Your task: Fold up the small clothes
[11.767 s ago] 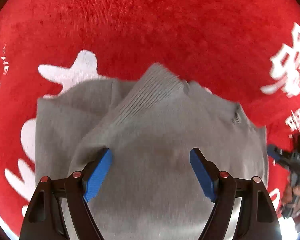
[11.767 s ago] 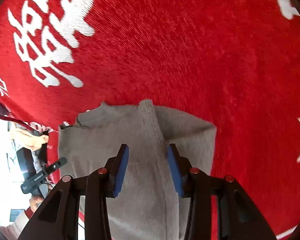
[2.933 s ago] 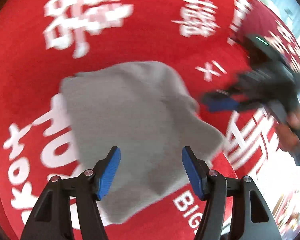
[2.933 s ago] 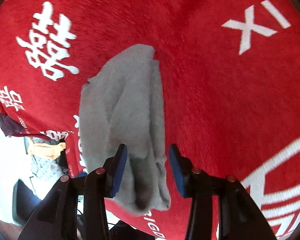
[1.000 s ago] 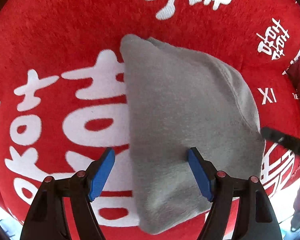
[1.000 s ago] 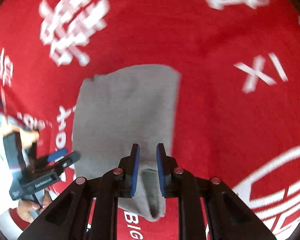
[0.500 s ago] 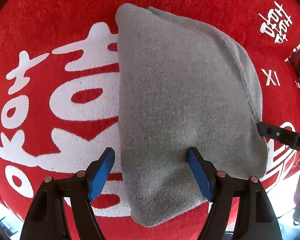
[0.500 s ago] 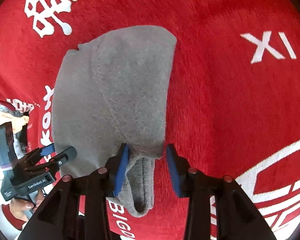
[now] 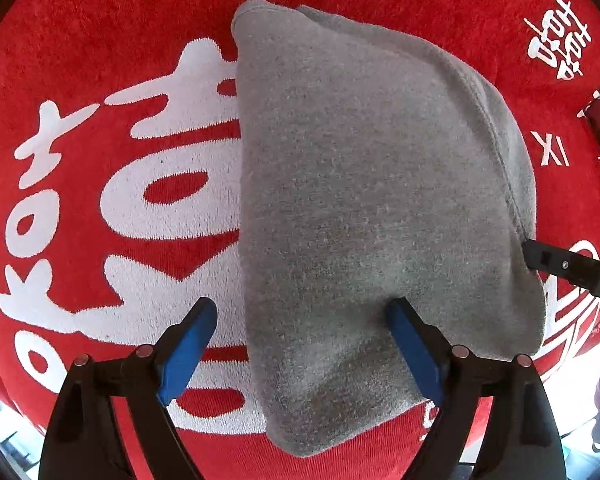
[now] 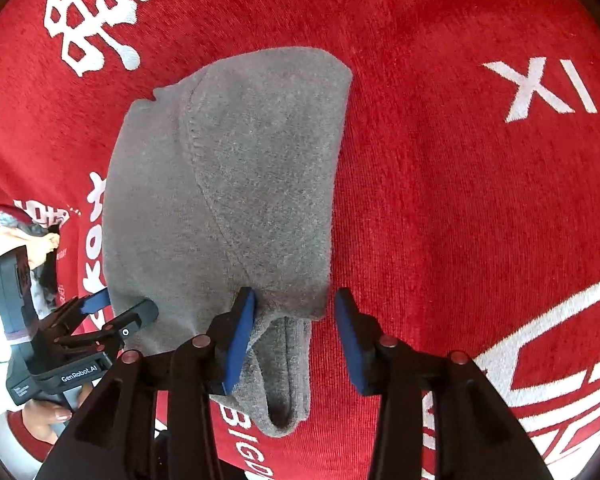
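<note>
One folded grey fleece garment (image 9: 364,208) on red printed cloth (image 10: 460,200), open cloth to its right. Left gripper (image 9: 302,344) & right gripper (image 10: 294,332) both released, jaws just widened, straddling garment's near edges.

Grey garment (image 9: 372,208): soft matt fleece-like knit, fuzzy nap, stitched seam. Beneath it, red cloth (image 9: 100,40): coarse ribbed pile, matt, with white woven lettering (image 10: 540,88).

Open room: bare red cloth (image 10: 440,208) is left free right of the garment and beyond its far edge.
Obstacle: the folded grey garment (image 10: 228,200) is spread mid-cloth.
Left side: room is taken by the left gripper (image 10: 120,308) at the garment's edge.
</note>
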The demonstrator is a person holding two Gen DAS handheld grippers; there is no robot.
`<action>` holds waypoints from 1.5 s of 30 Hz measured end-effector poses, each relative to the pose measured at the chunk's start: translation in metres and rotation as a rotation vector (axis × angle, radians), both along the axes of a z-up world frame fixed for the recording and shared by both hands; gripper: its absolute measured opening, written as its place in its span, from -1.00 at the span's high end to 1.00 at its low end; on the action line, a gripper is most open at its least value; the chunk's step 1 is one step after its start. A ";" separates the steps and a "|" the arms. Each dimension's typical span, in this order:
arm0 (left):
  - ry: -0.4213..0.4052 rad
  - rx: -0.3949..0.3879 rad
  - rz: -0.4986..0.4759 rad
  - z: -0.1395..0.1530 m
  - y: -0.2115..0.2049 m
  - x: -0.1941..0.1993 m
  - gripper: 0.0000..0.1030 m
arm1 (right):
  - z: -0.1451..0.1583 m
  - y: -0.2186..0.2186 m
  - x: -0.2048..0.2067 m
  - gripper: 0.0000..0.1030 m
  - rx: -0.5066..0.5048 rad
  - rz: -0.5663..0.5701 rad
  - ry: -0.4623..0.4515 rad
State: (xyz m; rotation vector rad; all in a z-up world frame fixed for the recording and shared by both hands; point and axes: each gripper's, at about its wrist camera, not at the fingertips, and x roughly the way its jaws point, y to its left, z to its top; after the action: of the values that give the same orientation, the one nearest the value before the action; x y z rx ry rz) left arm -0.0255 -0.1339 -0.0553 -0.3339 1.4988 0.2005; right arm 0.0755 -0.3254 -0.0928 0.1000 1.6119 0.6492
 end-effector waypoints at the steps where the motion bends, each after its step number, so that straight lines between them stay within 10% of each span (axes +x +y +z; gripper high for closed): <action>1: 0.008 0.005 0.003 -0.001 0.000 0.000 -0.95 | 0.000 0.000 0.000 0.13 0.000 -0.002 0.002; 21: 0.076 -0.135 0.058 -0.034 0.014 0.000 -1.00 | 0.006 -0.020 0.019 -0.11 0.128 -0.047 0.029; 35: -0.094 -0.327 0.057 -0.029 0.081 0.031 -1.00 | -0.040 -0.024 0.069 -0.29 0.364 -0.076 0.186; 45: -0.137 -0.383 0.002 -0.032 0.045 0.043 -1.00 | -0.056 0.005 0.082 -0.39 0.505 0.011 0.270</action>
State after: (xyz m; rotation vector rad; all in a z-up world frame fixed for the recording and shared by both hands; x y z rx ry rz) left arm 0.0175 -0.0893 -0.0875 -0.6423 1.3967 -0.1095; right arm 0.1574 -0.3204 -0.1488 0.5696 1.6704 1.0772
